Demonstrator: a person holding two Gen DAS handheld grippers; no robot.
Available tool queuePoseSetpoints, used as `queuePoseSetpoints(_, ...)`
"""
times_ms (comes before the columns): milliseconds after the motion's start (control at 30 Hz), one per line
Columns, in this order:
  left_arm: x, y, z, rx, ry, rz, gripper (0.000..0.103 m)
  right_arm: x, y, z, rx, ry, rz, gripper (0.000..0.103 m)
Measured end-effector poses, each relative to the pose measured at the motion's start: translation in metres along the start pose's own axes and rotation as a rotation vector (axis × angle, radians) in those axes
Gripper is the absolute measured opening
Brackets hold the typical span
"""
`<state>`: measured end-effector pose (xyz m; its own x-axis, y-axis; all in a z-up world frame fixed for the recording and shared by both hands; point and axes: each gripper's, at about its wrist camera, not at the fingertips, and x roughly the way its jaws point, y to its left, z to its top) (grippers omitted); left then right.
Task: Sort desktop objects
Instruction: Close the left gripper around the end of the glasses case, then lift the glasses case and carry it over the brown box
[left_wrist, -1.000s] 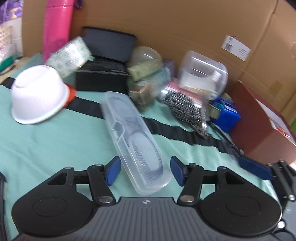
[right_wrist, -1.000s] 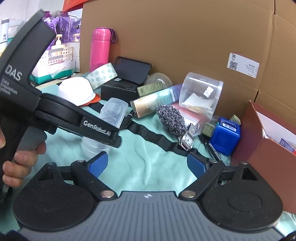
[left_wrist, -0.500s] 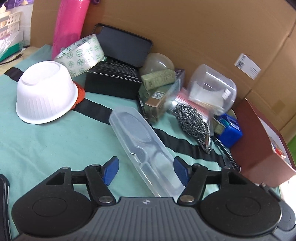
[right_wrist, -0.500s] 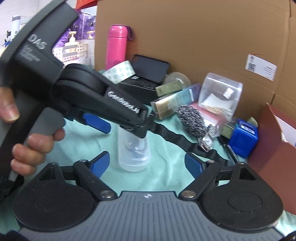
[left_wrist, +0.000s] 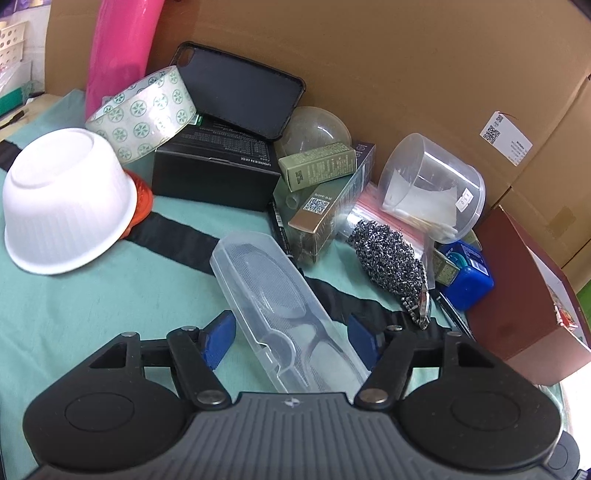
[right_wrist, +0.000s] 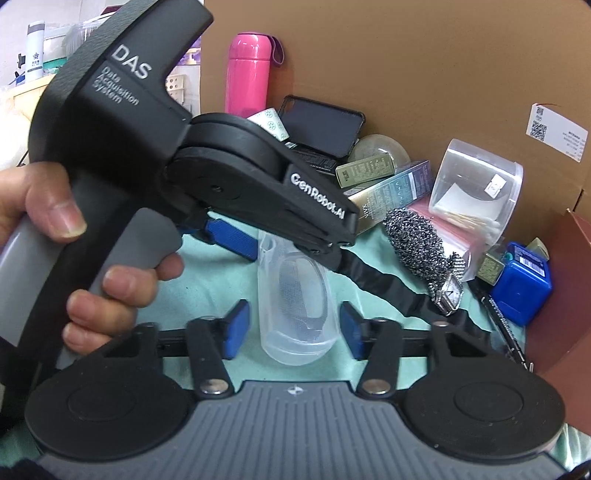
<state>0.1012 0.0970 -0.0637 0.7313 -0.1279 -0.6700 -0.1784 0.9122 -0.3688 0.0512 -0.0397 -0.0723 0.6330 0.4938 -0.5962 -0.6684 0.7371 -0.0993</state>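
A moment ago our right hand-held gripper (right_wrist: 291, 328) was wide open, and now it is closing around the clear glasses case (left_wrist: 284, 314) on the green tabletop (left_wrist: 92, 295), while our left hand-held gripper (left_wrist: 291, 336) sits half open around its other end, so we can lift it soon.

Clear glossy plastic case (left_wrist: 280, 314), matt teal cloth (left_wrist: 92, 306), coarse metal scourer (left_wrist: 388, 254), brown cardboard (left_wrist: 388, 66).

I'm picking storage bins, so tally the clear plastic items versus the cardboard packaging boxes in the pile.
Clear plastic: 3 - glasses case, round tub, dome lid
Packaging boxes: 3 - black box, olive box, gold-green box
Total: 6
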Motion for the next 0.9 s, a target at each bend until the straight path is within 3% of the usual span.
queuePoseSetpoints(433,-0.004,-0.005,-0.005,0.011,0.004,0.010,0.064,0.003,-0.005,-0.008,0.053,0.025,0.056,0.043)
queuePoseSetpoints(600,-0.013,-0.011,-0.007,-0.012,0.007,-0.006,0.063,-0.010,-0.005,-0.011,0.036,0.002,0.052,0.043)
queuePoseSetpoints(900,-0.036,-0.045,-0.005,0.066,-0.056,-0.019,0.063,-0.038,-0.016,-0.010,0.035,-0.074,0.017,0.043)
